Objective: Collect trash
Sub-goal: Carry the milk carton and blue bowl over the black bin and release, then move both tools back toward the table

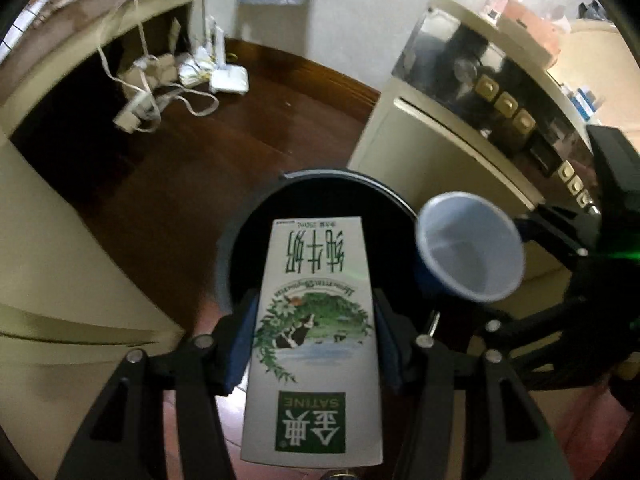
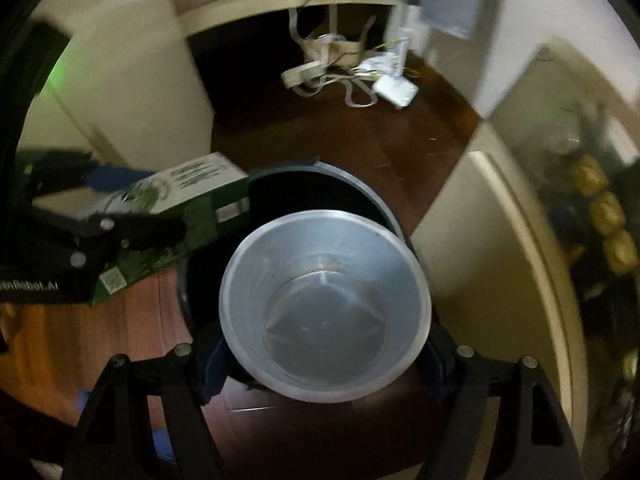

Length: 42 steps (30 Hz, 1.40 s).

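left gripper (image 1: 314, 344) clamping carton (image 1: 314, 320) at mid-sides, right gripper (image 2: 326, 364) squeezing cup (image 2: 325, 304) near base; both hovering over bin (image 1: 394, 196). likely light, crushable; gripping gently.

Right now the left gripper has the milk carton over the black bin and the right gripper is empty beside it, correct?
Not quite. The right gripper is not empty: the right wrist view shows it shut on a blue cup. The left gripper does hold the milk carton over the black bin.
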Each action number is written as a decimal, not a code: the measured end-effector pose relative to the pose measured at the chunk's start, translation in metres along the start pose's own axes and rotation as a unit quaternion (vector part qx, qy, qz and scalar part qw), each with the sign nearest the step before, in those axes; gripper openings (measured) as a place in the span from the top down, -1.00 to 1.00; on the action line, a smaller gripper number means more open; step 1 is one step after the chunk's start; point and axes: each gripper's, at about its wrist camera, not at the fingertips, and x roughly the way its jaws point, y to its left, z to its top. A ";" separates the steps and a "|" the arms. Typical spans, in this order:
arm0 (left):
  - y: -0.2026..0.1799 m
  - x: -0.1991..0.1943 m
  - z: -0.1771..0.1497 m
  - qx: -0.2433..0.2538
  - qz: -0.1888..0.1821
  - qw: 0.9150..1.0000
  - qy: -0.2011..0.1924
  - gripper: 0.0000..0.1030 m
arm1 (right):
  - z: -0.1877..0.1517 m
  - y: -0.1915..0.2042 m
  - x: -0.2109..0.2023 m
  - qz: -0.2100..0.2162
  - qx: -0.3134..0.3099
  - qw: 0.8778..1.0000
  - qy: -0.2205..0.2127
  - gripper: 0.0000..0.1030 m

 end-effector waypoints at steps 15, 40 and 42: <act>0.001 -0.044 0.001 -0.011 0.079 0.996 -0.049 -0.74 | -0.014 -0.009 -0.034 -0.031 0.027 0.999 -0.007 -1.00; 0.017 -0.427 0.018 -0.079 0.151 0.959 -0.225 -0.80 | 0.159 0.096 -0.454 -0.097 0.137 0.968 -0.188 -1.00; 0.038 -0.455 0.005 -0.101 0.172 0.951 -0.238 -0.82 | 0.179 0.121 -0.469 -0.088 0.121 0.969 -0.198 -1.00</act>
